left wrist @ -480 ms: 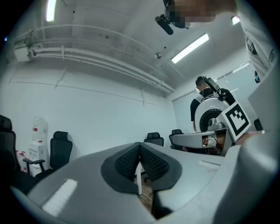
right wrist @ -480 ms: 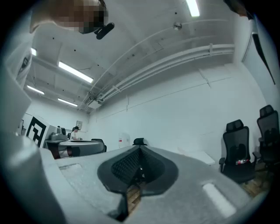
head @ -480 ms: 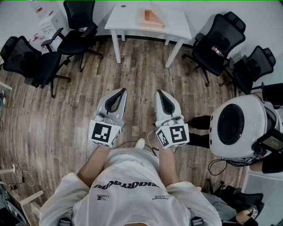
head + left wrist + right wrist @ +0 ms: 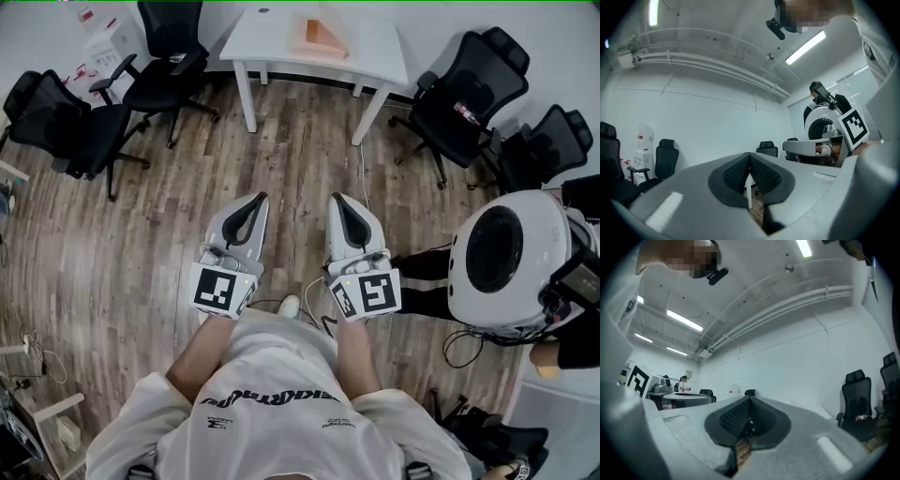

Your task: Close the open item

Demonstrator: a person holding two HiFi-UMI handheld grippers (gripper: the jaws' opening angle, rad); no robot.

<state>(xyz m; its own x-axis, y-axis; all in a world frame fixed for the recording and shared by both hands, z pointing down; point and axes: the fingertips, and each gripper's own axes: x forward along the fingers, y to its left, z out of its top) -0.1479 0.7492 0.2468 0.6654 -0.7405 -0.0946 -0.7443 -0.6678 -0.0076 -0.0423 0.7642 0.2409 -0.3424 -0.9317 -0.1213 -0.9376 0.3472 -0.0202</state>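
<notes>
An orange box-like item (image 4: 322, 37) lies on the white table (image 4: 375, 58) at the far end of the room; whether it stands open is too small to tell. My left gripper (image 4: 260, 197) and right gripper (image 4: 335, 199) are held side by side over the wooden floor, well short of the table, and point toward it. Both are shut with nothing between the jaws. In the left gripper view the left gripper's (image 4: 750, 155) dark pads meet, and in the right gripper view so do those of the right gripper (image 4: 750, 399).
Black office chairs stand at the left (image 4: 66, 127), back left (image 4: 169, 66) and right (image 4: 469, 94). Another person with a white domed headset (image 4: 506, 262) stands close on my right. A cable (image 4: 363, 178) runs across the wooden floor (image 4: 141, 244) from the table.
Almost nothing: the head view has shifted slightly, and both grippers stay shut in about the same place.
</notes>
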